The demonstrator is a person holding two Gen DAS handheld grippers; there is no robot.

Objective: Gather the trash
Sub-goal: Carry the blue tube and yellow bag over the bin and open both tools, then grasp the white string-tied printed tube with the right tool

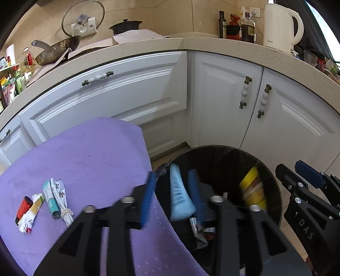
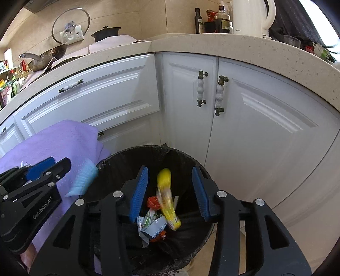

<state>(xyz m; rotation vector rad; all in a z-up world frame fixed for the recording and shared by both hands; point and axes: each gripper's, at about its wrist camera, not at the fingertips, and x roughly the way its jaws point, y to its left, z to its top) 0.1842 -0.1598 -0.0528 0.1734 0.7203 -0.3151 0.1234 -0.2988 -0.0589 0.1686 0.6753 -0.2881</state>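
Note:
My left gripper stands open over the edge of a black bag-lined trash bin. A light blue tube, blurred, hangs between its blue pads and is clear of the left pad. My right gripper is open above the bin, with a blurred yellow packet loose between its fingers over wrappers lying inside. The left wrist view shows that packet inside the bin and the right gripper at its right. On the purple cloth lie a red item, a teal tube and crumpled wrappers.
White cabinet doors with knobbed handles stand right behind the bin. The counter above holds a white kettle, dark bottles, a wok and a glass lid. Beige floor tile shows to the right of the bin.

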